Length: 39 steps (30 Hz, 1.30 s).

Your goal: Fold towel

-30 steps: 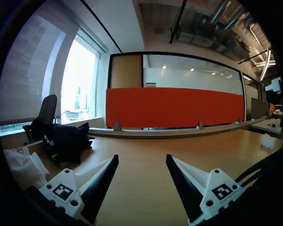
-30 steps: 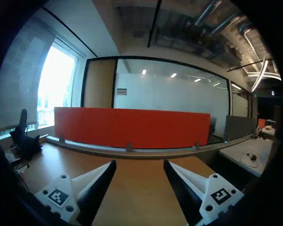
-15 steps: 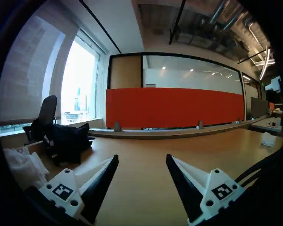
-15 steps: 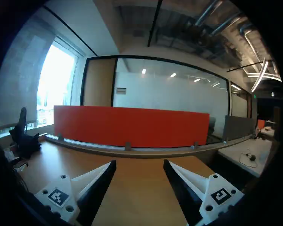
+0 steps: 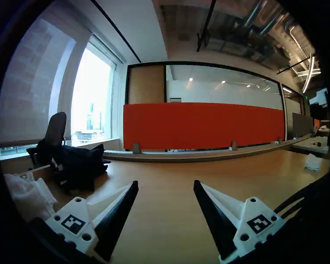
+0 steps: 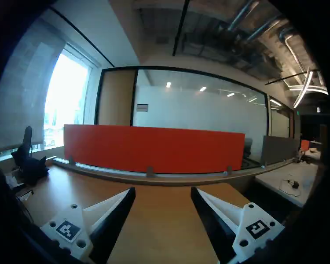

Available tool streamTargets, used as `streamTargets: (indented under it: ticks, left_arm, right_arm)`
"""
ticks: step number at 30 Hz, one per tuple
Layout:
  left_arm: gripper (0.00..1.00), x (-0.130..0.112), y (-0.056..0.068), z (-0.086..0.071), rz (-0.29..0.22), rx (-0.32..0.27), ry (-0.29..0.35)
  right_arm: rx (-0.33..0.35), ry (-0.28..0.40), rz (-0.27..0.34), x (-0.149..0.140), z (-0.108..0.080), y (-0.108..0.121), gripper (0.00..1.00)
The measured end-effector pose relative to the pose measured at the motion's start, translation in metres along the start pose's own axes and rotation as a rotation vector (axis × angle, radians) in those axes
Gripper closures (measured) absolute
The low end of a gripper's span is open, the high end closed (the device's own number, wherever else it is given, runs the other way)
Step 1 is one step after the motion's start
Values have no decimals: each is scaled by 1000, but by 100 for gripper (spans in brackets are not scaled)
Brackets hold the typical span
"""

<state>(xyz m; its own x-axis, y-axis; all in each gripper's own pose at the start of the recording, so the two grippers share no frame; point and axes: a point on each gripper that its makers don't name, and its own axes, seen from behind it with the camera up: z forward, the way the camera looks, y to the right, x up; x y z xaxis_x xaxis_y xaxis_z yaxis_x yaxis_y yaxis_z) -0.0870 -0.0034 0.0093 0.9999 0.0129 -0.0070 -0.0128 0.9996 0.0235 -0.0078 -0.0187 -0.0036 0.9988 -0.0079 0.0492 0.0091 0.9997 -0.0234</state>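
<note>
A white crumpled cloth (image 5: 26,193) lies at the near left in the left gripper view, and a small white folded cloth (image 5: 313,163) sits far right on the wooden counter (image 5: 174,176); which of them is the towel I cannot tell. The left hand-held gripper (image 5: 165,182) is spread wide, holding nothing. The right hand-held gripper (image 6: 163,189) is likewise wide and empty. A black bag (image 5: 81,165) rests behind the crumpled cloth, and an orange partition (image 5: 204,125) stands along the far edge.

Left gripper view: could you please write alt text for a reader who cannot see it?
An open hand-held gripper hovers over a wooden desk, holding nothing. A black bag and a white bundle lie at left; an orange divider stands behind.
</note>
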Motion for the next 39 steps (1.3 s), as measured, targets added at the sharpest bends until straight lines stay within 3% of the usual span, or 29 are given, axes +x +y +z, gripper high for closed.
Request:
streamTargets:
  ticks: [17,27,39]
  left_arm:
    - [7,-2,0,1,0,0,0]
    - [7,-2,0,1,0,0,0]
    - [7,-2,1,0,-1,0,0]
  right_arm:
    - [6,76,-1,15,-1,16,3]
    - [0,90,16,-10,0,29,3]
    - [14,69,46,-64,5,27,3]
